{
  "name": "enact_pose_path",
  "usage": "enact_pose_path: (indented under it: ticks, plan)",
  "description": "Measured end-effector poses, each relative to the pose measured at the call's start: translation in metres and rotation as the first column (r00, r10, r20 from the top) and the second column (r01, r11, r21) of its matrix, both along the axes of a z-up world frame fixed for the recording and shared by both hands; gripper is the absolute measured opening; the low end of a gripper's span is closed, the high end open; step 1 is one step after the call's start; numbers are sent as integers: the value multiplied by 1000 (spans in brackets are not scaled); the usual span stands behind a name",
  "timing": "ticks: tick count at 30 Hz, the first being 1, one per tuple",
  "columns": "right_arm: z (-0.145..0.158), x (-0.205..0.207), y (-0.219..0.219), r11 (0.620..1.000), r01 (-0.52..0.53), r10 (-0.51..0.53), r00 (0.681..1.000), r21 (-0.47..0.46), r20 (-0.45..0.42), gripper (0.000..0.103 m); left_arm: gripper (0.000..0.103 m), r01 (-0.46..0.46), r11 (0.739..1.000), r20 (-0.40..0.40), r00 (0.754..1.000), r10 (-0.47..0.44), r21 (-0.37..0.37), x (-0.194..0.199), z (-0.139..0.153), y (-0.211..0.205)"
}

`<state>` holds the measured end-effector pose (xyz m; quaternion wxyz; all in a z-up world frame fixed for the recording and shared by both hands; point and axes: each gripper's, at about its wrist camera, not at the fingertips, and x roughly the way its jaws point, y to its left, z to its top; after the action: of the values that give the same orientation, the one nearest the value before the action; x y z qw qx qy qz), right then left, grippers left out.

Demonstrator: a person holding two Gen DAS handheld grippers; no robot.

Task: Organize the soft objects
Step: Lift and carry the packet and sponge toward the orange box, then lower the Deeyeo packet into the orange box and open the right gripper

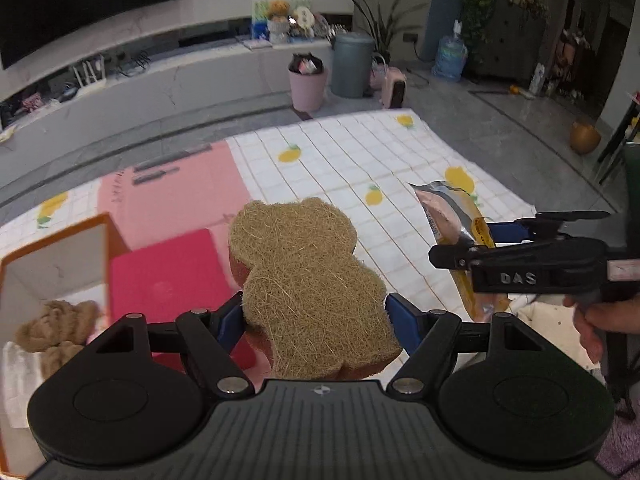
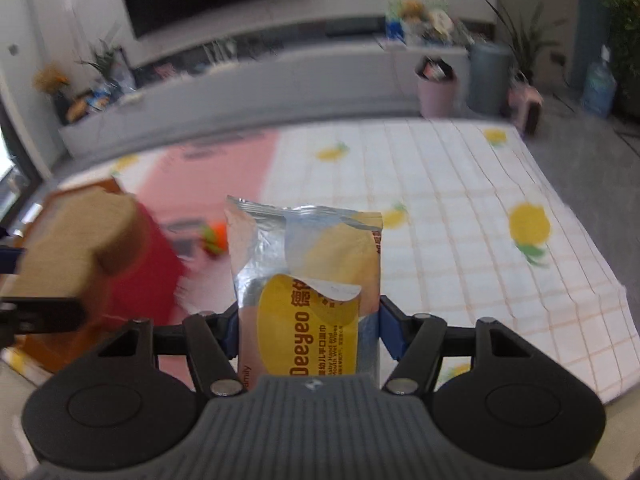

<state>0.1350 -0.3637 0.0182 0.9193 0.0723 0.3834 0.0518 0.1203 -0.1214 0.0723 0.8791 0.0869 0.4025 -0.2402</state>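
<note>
Left tongs clamp sponge | box at 10 o'clock, nearer left | right tongs clamp wipes

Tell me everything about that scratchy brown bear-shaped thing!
The bear-shaped sponge has a rough, tan, fibrous top layer over a reddish-brown spongy base, with two rounded ears and a plump body. The left gripper squeezes its lower body between blue fingers, holding it in the air, roughly flat, above the fruit-print cloth.
</note>
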Motion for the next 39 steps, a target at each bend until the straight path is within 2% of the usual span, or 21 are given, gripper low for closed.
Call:
enact_pose_path:
  ticks: [3,6,11,17,19,21,24,28,30,32,34,36,37,38,39]
  plan:
    - [33,-12,29,1000,1,2,995,-26,99,64,85,-29,1000,46,999,29,-3,-3,15,23]
    - [65,-20,61,997,-23,35,987,-76,158,64,85,-65,997,62,996,67,-36,-5,32,52]
    - [111,-30,111,994,-49,73,962,-97,262,64,85,-121,990,123,984,129,-75,-10,58,101]
    - [139,-26,175,985,-157,173,928,-76,329,64,85,-224,966,175,954,245,-131,-11,62,166]
    - [139,-18,195,979,-198,203,919,-48,337,64,85,-265,946,161,942,295,-184,-11,54,192]
    - [135,-6,215,973,-230,217,914,-4,342,64,85,-301,929,167,926,338,-213,-9,44,213]
    - [120,20,250,956,-294,285,909,-15,304,64,85,-347,912,183,904,387,-217,1,22,238]
    - [85,65,300,901,-426,433,877,-77,210,64,85,-348,918,131,918,375,-188,20,-13,254]
    - [63,90,319,882,-459,471,870,-109,148,64,85,-365,923,107,920,377,-120,24,-34,254]
    - [42,112,338,857,-487,507,856,-168,103,64,85,-343,938,84,934,346,-56,31,-54,252]
    - [22,132,356,808,-531,562,825,-255,64,64,85,-313,949,48,948,314,-31,35,-68,252]
    - [4,147,370,745,-572,619,784,-342,38,56,85,-326,945,11,945,326,-39,41,-80,256]
    - [-2,156,376,713,-592,647,762,-375,27,56,85,-332,942,-3,943,333,-46,45,-84,258]
    - [-8,164,381,687,-608,666,746,-398,11,56,85,-328,943,-2,944,329,-52,47,-86,259]
    - [-14,171,385,673,-615,670,743,-412,-15,53,85,-319,946,5,947,320,-53,49,-86,259]
